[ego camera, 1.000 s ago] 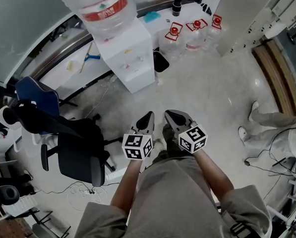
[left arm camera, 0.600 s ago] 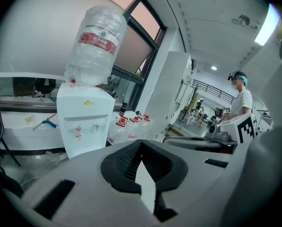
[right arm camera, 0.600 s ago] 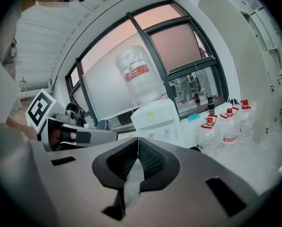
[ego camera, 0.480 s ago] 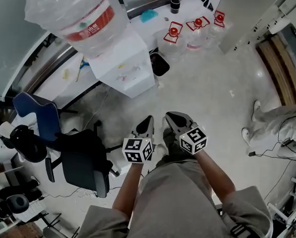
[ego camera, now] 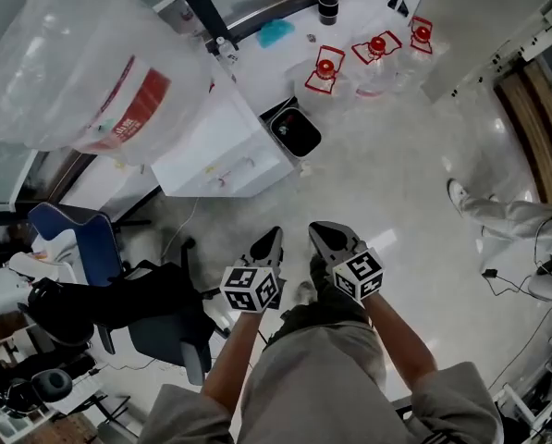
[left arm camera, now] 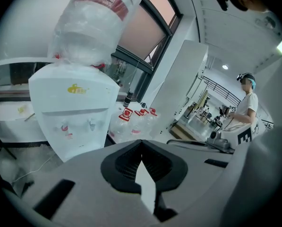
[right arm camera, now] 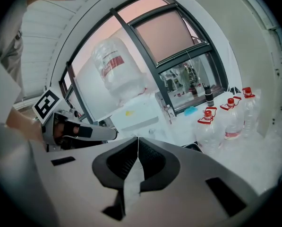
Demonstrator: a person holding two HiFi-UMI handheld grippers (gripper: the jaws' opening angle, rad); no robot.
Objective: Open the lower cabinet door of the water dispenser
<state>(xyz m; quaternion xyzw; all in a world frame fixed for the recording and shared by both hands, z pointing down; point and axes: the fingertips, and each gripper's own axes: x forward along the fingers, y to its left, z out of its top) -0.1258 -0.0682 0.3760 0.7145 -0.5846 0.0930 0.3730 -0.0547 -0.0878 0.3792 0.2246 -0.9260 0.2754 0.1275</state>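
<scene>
Holding left gripper (ego camera: 276, 234) and right gripper (ego camera: 316, 229) side by side, jaws closed on nothing, well short of water dispenser (ego camera: 225, 155).

The left gripper (ego camera: 278, 232) and the right gripper (ego camera: 314, 227) are side by side, close together. Ahead of the fingers (ego camera: 268, 243) and a bit to their left stands the water dispenser (ego camera: 222, 155), well apart from them. A big bottle (ego camera: 81, 72) sits on top of it. Just to the right of the dispenser, straight ahead of the fingers, a bin (ego camera: 300, 134) stands on the floor (ego camera: 396, 183). Behind the bin, farther from the fingers, three water jugs (ego camera: 375, 58) stand in a row. A chair (ego camera: 151, 308) is to the left of the left fingers. Another person's legs (ego camera: 497, 215) are far off to the right of the right fingers.
</scene>
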